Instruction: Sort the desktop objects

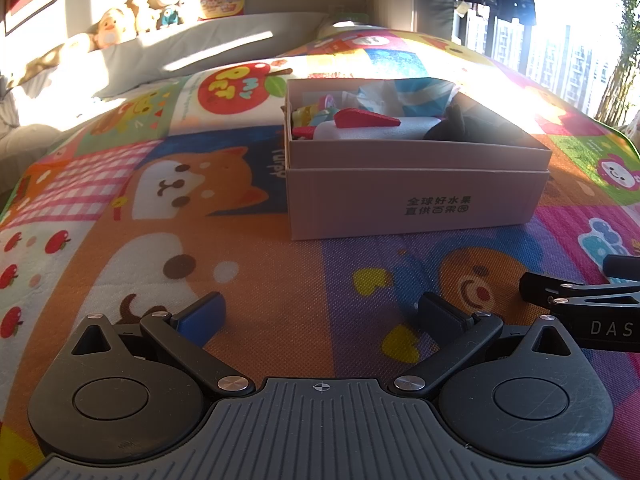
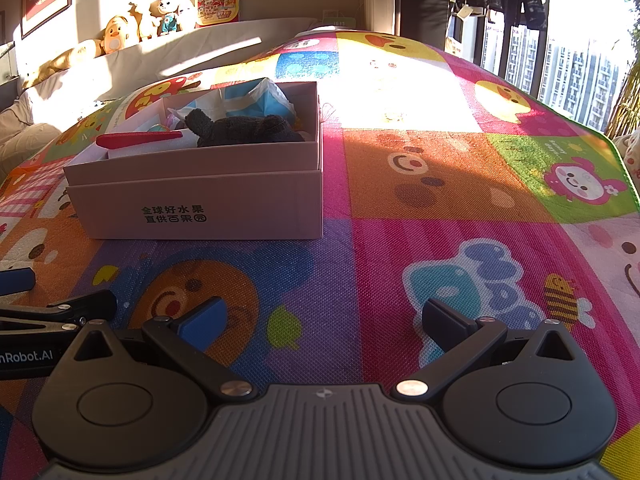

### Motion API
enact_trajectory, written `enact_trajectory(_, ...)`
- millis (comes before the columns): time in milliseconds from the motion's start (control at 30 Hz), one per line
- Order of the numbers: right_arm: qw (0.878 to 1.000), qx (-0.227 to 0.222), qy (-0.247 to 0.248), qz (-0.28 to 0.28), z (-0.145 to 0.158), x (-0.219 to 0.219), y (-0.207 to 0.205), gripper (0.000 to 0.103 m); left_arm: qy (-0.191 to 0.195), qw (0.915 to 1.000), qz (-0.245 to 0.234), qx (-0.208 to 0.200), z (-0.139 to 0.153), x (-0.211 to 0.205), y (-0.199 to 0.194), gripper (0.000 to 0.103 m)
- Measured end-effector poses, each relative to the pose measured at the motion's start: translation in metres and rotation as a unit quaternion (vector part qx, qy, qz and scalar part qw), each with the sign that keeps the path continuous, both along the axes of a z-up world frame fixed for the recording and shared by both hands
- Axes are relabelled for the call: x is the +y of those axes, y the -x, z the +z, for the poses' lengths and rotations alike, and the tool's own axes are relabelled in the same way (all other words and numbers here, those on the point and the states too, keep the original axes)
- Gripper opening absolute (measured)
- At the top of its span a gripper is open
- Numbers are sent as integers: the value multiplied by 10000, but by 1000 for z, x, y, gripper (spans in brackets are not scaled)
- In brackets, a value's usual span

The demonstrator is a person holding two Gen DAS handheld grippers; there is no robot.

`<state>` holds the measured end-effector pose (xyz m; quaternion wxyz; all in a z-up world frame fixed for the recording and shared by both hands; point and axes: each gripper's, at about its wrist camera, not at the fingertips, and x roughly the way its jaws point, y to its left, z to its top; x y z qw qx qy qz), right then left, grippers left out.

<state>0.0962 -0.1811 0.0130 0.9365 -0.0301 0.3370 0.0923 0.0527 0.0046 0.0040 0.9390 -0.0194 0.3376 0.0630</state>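
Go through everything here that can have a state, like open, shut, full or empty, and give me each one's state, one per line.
Cardboard box: open, no lid on, holding several items.
Black plush toy: lying inside the box.
Red piece: resting on top of the box contents.
Left gripper: open, holding nothing.
Right gripper: open, holding nothing.
Play mat: spread flat under the box.

Box (image 1: 416,200): "全球好水果 直供百果园"; left gripper (image 2: 28,356): "nRobot.AI".

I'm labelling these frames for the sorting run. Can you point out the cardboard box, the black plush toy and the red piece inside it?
cardboard box (image 2: 240,208): right wrist view, on its printed front wall.
black plush toy (image 2: 248,130): right wrist view, on the middle of its body.
red piece (image 1: 366,119): left wrist view, on its flat upper face.
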Motion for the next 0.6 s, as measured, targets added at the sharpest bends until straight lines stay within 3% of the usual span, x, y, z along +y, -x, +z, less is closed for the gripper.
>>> enact_trajectory(367, 10000, 0, -1, 0, 0, 0, 0, 103, 36, 10000, -17, 15, 0, 2, -1, 103)
enact_trajectory(600, 10000, 0, 0, 0, 0, 0, 0, 103, 71, 9995, 86, 295, 4, 0, -5, 103)
